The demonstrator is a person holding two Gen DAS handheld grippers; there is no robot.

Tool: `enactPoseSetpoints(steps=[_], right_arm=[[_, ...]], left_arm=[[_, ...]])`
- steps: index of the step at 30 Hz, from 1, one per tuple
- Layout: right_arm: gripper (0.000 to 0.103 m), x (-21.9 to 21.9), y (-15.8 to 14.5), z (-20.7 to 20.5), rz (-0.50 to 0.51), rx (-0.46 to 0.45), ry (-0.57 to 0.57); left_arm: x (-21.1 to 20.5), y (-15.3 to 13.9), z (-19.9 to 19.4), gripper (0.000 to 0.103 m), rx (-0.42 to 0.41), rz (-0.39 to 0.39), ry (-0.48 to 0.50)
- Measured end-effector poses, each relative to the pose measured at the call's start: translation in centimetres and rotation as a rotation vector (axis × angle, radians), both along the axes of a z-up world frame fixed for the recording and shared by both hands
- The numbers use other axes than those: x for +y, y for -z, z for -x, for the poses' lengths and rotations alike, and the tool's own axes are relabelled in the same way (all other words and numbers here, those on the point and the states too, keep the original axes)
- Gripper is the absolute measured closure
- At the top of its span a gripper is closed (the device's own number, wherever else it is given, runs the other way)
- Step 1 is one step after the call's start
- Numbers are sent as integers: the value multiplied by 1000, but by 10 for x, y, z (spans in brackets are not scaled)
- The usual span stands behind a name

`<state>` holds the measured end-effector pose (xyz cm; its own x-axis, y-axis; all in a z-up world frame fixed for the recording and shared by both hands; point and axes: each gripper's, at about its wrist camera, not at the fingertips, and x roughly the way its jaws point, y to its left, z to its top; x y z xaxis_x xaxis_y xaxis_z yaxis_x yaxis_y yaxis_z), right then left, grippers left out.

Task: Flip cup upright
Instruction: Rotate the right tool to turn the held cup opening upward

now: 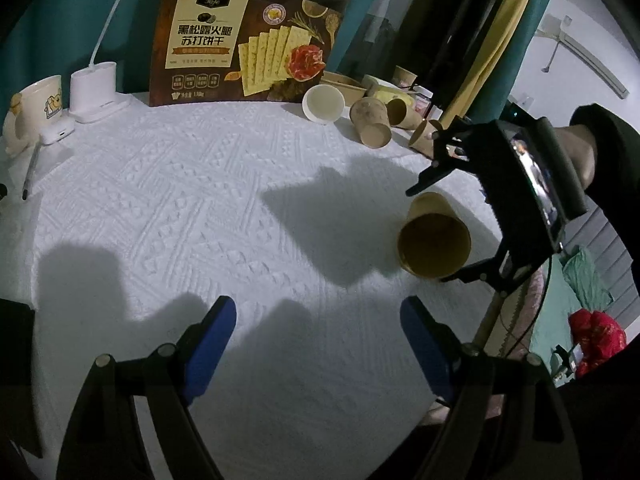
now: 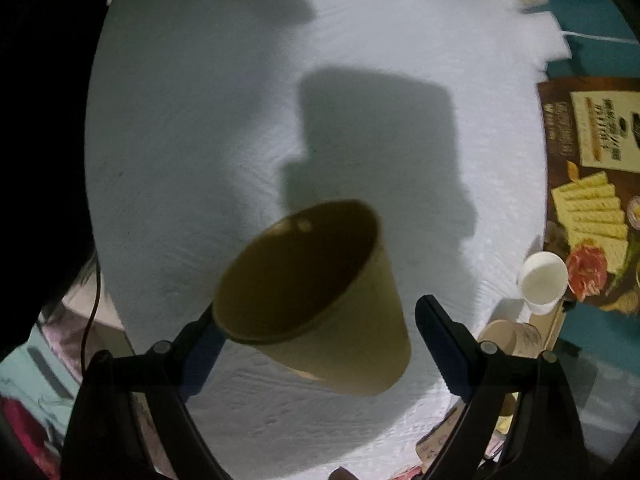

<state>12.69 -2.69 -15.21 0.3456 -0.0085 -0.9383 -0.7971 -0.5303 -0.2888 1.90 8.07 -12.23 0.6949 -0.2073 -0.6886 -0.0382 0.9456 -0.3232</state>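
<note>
A brown paper cup (image 1: 434, 236) lies on its side on the white textured tabletop (image 1: 200, 200), its mouth turned toward the left wrist camera. My right gripper (image 1: 430, 234) is open with one finger on each side of the cup. In the right wrist view the cup (image 2: 320, 300) fills the space between the blue pads (image 2: 440, 340), mouth up-left; a gap shows at the right pad, and the left pad is partly hidden behind the rim. My left gripper (image 1: 318, 340) is open and empty, low over the near part of the table.
At the back stand a brown cracker box (image 1: 248, 40), a white paper cup on its side (image 1: 323, 104), several brown cups on their sides (image 1: 372, 128), a white lamp base (image 1: 94, 90), a mug (image 1: 40, 100) and a pen (image 1: 30, 176). The table's right edge is close to the cup.
</note>
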Motion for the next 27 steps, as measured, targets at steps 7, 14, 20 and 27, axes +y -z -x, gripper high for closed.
enactPoseSetpoints(steps=[7,14,20,27], right_arm=[[29,8,2,0,44,28,-3],[36,5,-3,-10,-7,34,55],[36,-6,-27,-36,-167,89,217],[36,-34,-51,-66,-465,229,480]], left_arm=[[4,4,5,19,2,18,-16],[-1,2,8,19,-2,17,-21],[-5,0,8,19,0,17,-20],[-22,-4,7,19,-1,2,1]])
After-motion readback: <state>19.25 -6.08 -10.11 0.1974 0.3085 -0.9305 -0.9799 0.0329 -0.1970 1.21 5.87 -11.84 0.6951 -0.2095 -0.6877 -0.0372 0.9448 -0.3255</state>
